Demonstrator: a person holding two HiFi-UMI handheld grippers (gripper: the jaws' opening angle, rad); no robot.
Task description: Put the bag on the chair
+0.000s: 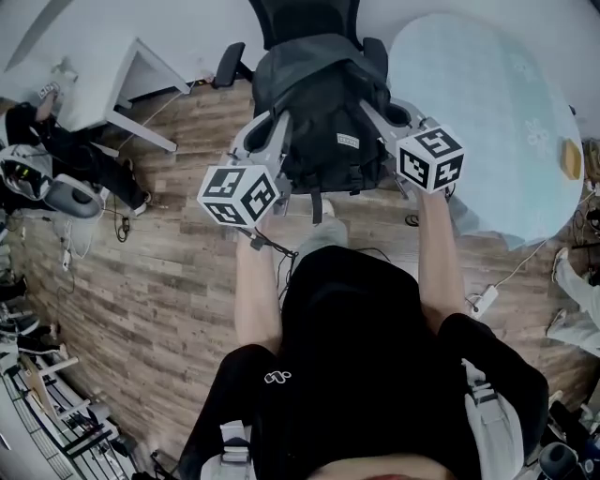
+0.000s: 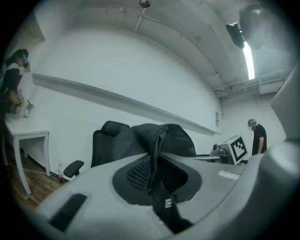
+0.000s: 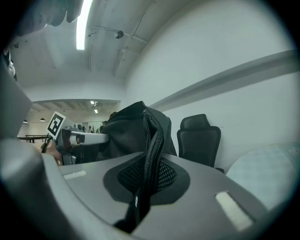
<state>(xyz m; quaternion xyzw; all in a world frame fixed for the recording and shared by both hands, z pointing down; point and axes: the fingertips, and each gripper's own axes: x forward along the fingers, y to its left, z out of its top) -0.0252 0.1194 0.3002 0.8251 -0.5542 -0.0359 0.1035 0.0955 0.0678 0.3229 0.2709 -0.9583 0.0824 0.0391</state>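
Observation:
A black backpack (image 1: 323, 117) hangs between my two grippers, right in front of the backrest of a black office chair (image 1: 309, 17). Whether its bottom rests on the seat I cannot tell. My left gripper (image 1: 278, 122) is shut on a shoulder strap (image 2: 156, 157) on the bag's left side. My right gripper (image 1: 377, 111) is shut on a strap (image 3: 151, 150) on the other side. The left gripper view has the backpack (image 2: 173, 136) ahead of the chair (image 2: 104, 143). The right gripper view has the backpack (image 3: 129, 126) left of the chair (image 3: 199, 138).
A white desk (image 1: 112, 80) stands at the back left, with a person (image 1: 37, 141) beside it. A pale round table (image 1: 497, 112) fills the right, close to the chair's armrest (image 1: 375, 52). Cables (image 1: 122, 225) lie on the wooden floor. Another person (image 2: 258, 136) stands far off.

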